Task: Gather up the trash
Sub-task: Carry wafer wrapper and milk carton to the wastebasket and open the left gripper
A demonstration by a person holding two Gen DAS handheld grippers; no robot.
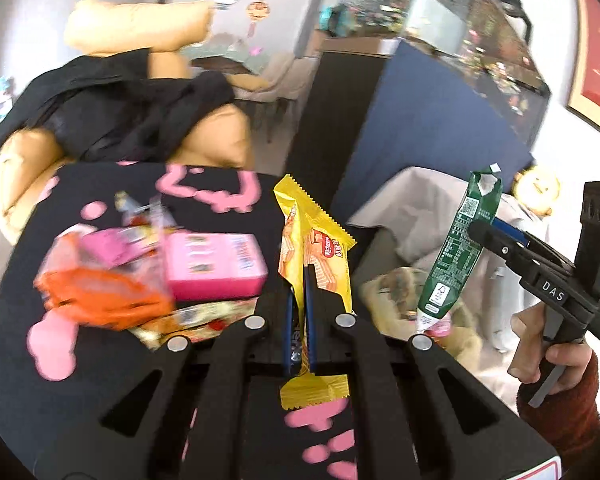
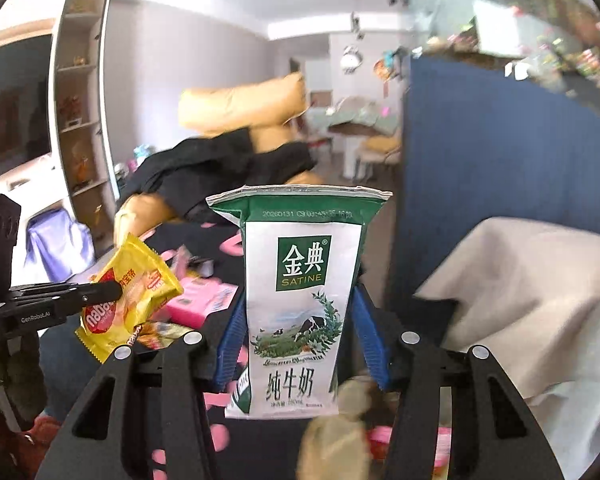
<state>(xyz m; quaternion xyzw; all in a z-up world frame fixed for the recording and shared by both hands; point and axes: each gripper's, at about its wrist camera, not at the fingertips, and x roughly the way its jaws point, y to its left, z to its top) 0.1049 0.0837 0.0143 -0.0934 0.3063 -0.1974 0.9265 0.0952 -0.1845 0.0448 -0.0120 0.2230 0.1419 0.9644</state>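
My left gripper (image 1: 300, 280) is shut on a yellow wafer wrapper (image 1: 320, 248) and holds it upright above the black table (image 1: 28, 380) with pink shapes. The wrapper also shows in the right wrist view (image 2: 132, 292). My right gripper (image 2: 300, 312) is shut on a green and white milk pouch (image 2: 300, 300), held upright over a bin lined with a white bag (image 2: 540, 300). In the left wrist view the pouch (image 1: 456, 248) hangs from the right gripper (image 1: 484, 232) over the bin (image 1: 420, 208).
On the table lie a pink box (image 1: 216, 264), an orange wrapper (image 1: 100, 292) and other snack packets (image 1: 188, 320). A tan sofa with black clothing (image 1: 120, 120) stands behind. A blue panel (image 1: 420, 128) stands behind the bin. Crumpled trash (image 2: 340, 432) lies in the bin.
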